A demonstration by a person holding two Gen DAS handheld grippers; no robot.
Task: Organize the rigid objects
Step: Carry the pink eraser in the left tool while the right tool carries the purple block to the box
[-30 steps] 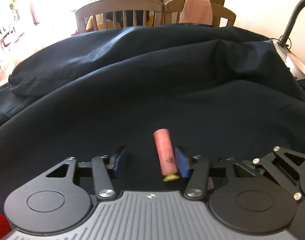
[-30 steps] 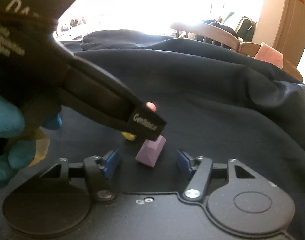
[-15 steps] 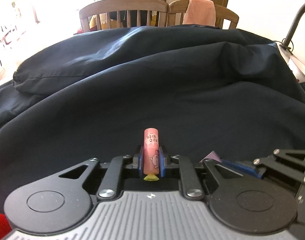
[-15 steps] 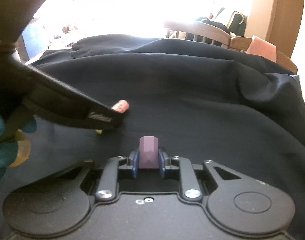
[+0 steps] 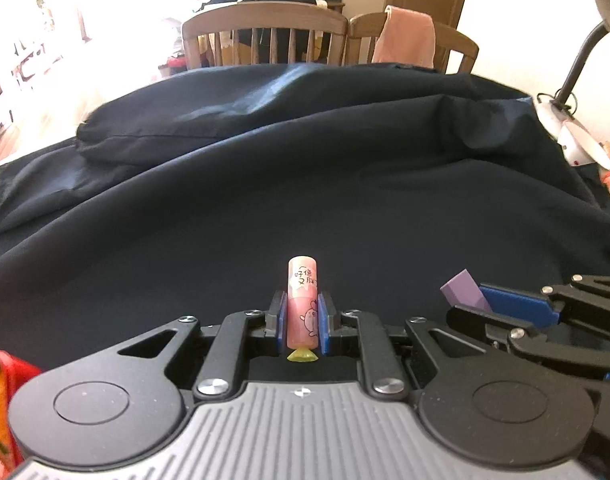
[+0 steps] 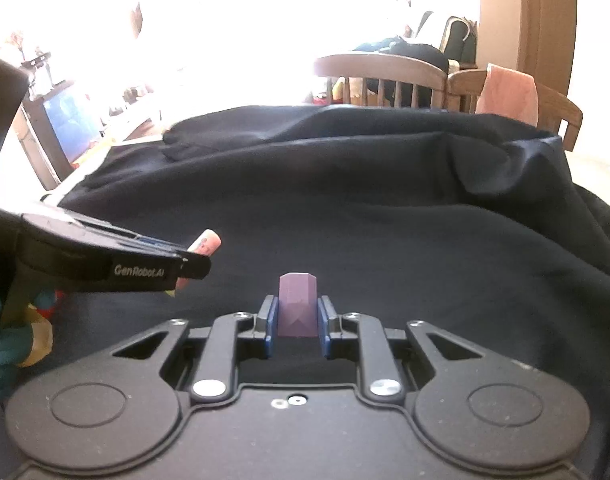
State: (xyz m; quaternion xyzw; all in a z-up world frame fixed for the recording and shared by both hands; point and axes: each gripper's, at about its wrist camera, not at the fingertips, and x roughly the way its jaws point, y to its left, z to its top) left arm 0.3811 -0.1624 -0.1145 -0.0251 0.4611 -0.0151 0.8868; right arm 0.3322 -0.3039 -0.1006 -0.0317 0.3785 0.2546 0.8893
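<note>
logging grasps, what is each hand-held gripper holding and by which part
Left hand-held gripper: pink tube, pinched by its lower half. Right hand-held gripper: purple block, pinched by its side faces.

I see matt navy cloth (image 5: 305, 200), glossy pink plastic tube (image 5: 303, 304), matt purple block (image 6: 297, 306), wood chairs (image 5: 265, 36) w/ smooth finish.
</note>
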